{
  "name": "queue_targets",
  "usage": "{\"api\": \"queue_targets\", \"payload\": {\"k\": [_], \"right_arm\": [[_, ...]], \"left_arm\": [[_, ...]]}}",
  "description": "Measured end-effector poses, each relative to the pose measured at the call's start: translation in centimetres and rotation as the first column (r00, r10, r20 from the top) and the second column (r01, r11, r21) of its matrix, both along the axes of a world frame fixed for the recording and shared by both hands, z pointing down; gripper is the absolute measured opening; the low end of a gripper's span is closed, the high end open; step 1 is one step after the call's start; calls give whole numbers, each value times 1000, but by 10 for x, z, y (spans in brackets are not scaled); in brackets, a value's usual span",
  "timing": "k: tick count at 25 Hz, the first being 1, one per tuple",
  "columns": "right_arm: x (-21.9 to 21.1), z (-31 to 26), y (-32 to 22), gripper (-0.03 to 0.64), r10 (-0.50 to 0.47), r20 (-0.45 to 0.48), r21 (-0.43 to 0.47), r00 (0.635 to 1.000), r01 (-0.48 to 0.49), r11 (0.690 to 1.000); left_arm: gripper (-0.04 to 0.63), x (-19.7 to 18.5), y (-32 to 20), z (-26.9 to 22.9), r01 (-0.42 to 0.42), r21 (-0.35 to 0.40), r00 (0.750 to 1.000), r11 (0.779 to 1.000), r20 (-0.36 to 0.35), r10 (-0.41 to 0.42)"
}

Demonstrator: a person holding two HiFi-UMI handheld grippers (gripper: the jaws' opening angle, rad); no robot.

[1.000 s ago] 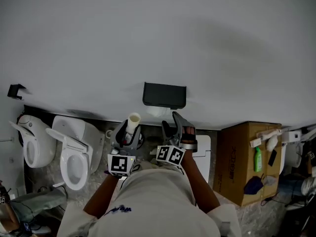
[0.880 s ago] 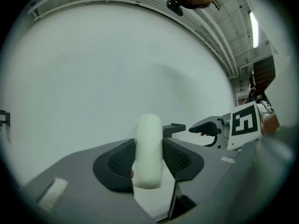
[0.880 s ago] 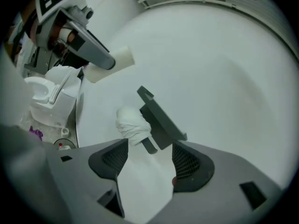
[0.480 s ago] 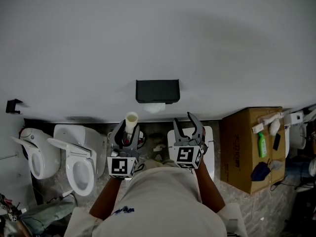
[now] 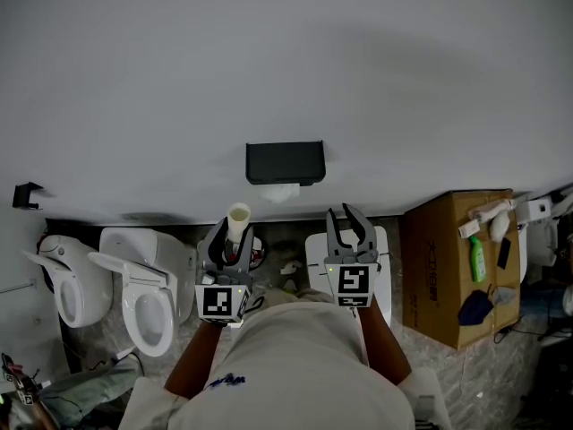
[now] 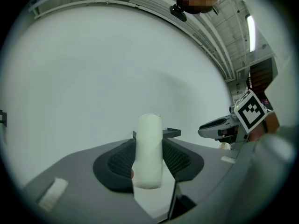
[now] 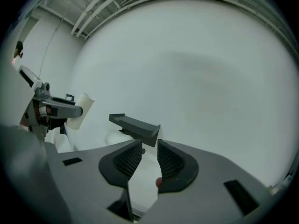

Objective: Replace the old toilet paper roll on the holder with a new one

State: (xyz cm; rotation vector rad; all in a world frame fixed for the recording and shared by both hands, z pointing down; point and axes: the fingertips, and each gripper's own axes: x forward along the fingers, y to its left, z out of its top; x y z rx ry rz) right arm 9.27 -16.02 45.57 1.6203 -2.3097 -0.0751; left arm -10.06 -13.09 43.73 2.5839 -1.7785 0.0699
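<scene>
Left gripper (image 5: 229, 243), held level, clamps an upright cardboard tube (image 6: 149, 150). Right gripper (image 7: 149, 149), empty jaws just closing yet still apart, points toward the holder (image 5: 285, 162) ahead.

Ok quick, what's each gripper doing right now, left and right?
Left gripper: closed on the empty roll tube.
Right gripper: open, nothing between its jaws, which have just been closing.

Tube (image 6: 149, 148) in the left gripper (image 5: 231, 238) = matt off-white cardboard. Its pads (image 6: 117, 161): dark, matt, ribbed, prob rubber. Holder (image 5: 285, 162) ahead of it: matt black plastic, on a smooth matt wall (image 5: 286, 61). Toilets (image 5: 143, 280) to its left: glossy ceramic.
</scene>
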Motion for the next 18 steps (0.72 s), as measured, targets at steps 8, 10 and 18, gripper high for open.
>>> {"api": "queue_targets", "payload": {"k": [8,10,18], "right_arm": [[6,-17,1,8,0,138,1,990,0,1000],[5,-22,0,5,-6,189,2,982,6,1000],[1,-31,-1,3,-31,239,11,971,29,1000]], "left_arm": [[184,1,1,0,7,-2,1000,1000,5,-7],[184,0,1,3,2,-2,1000,1000,27,-2],[184,-9,-6,-2,28,14,998,1000,50,-29]]}}
